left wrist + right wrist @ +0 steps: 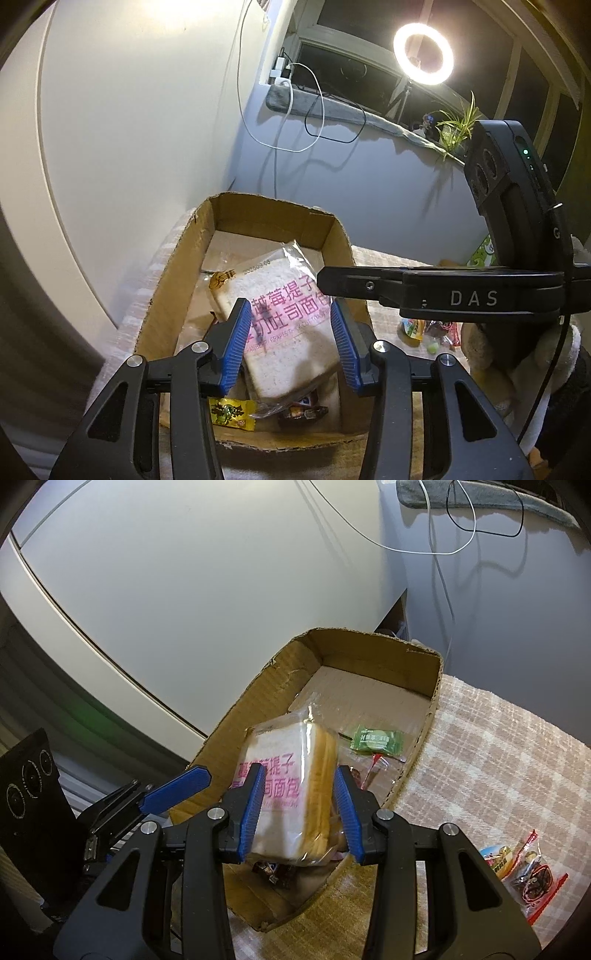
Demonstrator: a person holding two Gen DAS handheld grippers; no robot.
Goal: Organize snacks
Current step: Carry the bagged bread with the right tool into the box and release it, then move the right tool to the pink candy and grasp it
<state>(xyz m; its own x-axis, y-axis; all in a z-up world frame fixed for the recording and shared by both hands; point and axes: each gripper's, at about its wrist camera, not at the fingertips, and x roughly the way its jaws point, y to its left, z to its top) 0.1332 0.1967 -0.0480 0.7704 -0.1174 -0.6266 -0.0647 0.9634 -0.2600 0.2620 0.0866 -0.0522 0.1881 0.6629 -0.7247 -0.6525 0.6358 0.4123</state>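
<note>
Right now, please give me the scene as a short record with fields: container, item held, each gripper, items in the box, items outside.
container: open cardboard box on a checked cloth
item held: wrapped bread pack with pink print, above the box
right gripper: shut on the bread pack
left gripper: open, pads apart from the bread pack
items in the box: green candy, yellow packet, dark wrapped sweets
items outside: small snack packets on the cloth
</note>
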